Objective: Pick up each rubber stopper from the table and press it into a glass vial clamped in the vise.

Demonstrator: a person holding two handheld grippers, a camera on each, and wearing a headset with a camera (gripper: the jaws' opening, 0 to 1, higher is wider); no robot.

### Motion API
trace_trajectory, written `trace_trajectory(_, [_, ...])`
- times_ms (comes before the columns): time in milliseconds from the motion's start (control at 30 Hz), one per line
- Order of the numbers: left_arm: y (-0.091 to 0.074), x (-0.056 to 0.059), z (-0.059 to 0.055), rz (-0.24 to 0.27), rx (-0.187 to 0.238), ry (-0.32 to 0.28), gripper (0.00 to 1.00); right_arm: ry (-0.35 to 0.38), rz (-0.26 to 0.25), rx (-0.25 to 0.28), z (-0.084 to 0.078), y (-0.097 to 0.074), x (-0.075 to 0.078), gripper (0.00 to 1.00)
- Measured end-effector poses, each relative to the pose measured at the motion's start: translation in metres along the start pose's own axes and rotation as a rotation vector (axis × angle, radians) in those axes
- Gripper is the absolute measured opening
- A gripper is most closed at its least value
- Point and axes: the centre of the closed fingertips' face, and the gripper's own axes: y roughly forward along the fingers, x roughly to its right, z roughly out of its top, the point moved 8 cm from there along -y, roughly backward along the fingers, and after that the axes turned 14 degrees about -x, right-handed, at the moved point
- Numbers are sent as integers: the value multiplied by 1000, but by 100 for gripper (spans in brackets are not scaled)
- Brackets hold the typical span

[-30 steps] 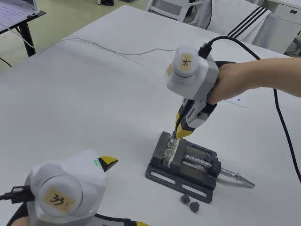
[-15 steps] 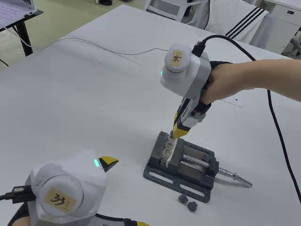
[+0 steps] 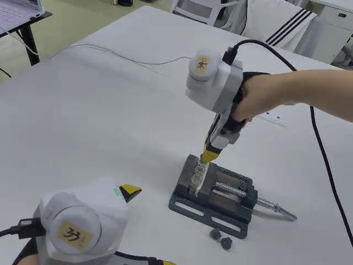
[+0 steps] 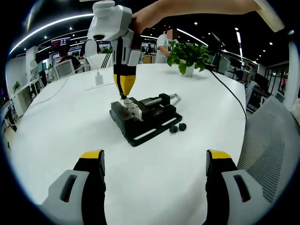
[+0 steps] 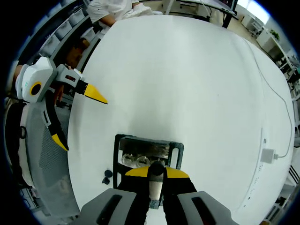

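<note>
Pinching a small dark-grey rubber stopper btwn its clenched jaws, the right gripper, smooth white plastic shell w/ black jaws tipped yellow, pointed steeply down over the dark-grey cast-metal bench vise. The stopper looked round-topped & matte. It sat directly above the row of clear glass vials clamped in the vise, but contact w/ a vial mouth couldn't be made out. The vials were small, glossy, transparent cylinders standing upright btwn the vise's blocks. The vise had a flat slotted base & a threaded bright-steel screw, w/ a slim metal handle sticking out on the side away from the vials. Two spare stoppers, same dark rubber, lay loose on the matte white tabletop just beside the vise base, close together. The left gripper, same white shell & yellow tips, sat well apart from the vise, jaws spread wide w/ nothing btwn them.
</note>
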Motion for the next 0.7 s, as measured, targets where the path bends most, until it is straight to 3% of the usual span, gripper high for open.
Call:
trace_trajectory(100, [0,0,0,-2,-2,1,87,-21,-1,3,0,0,5,5])
trace_trajectory(433, [-1,1,-1,1,-8,-2,87,-78,-19,16,-2,-2,0,6])
trace_trajectory(700, [-1,3,-2,-4,-13,-5,86,-118,-36,12,-2,-1,7,6])
